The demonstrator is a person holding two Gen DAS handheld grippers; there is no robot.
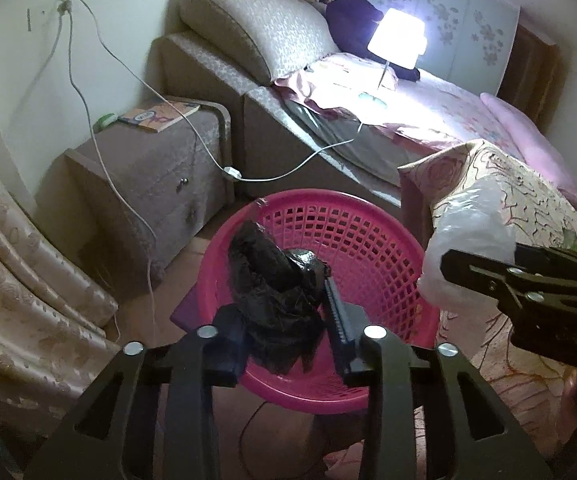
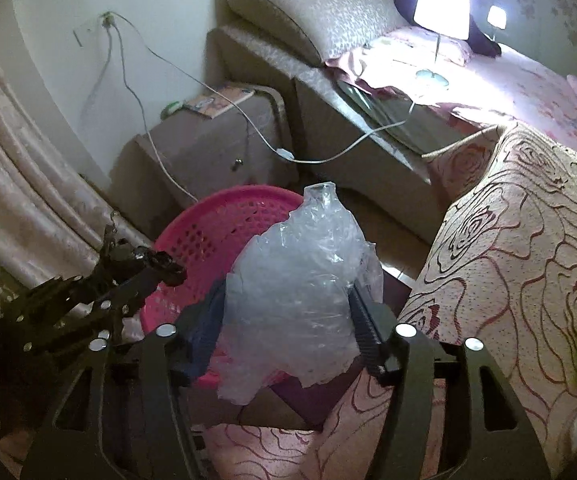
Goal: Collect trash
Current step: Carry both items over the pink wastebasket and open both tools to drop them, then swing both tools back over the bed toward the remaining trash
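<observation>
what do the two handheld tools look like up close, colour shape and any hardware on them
Both are matte black. The left tool has angular arms with slot cutouts and round silver rivets at the pivots; one finger looks dark blue, the other has a ribbed black pad. The right tool has the same build. No cables, markings or sleeves show.

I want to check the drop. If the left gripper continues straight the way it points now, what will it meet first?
Most likely the pink basket: the left gripper, with the black bag between its fingers, points down into the basket's open mouth. Depth is hard to judge, so whether it meets wall or bottom first is unclear.
</observation>
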